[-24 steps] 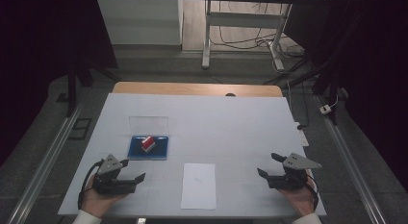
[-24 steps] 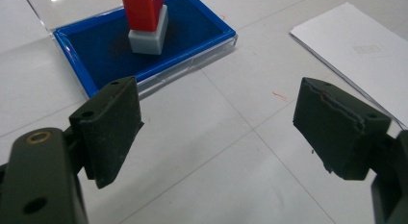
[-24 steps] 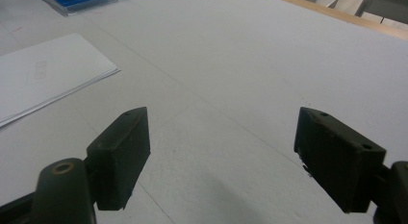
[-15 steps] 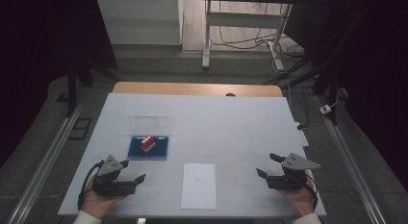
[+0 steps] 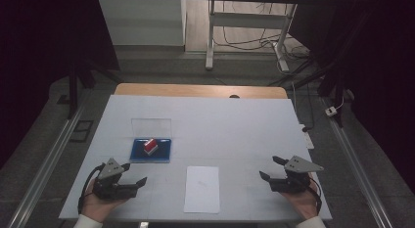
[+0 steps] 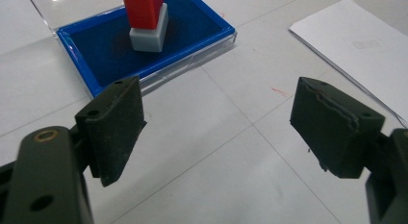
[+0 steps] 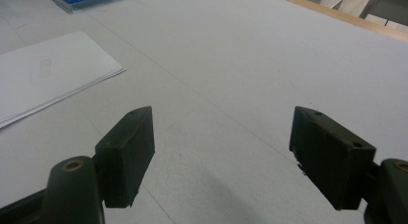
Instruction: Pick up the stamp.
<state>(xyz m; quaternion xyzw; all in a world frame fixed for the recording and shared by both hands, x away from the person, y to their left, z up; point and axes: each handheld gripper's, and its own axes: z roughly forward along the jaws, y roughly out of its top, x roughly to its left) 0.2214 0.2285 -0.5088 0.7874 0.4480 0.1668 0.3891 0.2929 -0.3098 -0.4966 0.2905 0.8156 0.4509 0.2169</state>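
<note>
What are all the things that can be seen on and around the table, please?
stamp: one, red handle on a grey base, standing in the ink pad
ink pad: one, blue tray, left part of the table
clear lid: one, transparent, just behind the ink pad
paper sheet: one, white, near edge, centre
table: one, white top, wooden far edge
left gripper: one, black, open, near the ink pad
right gripper: one, black, open, right of the paper sheet
</note>
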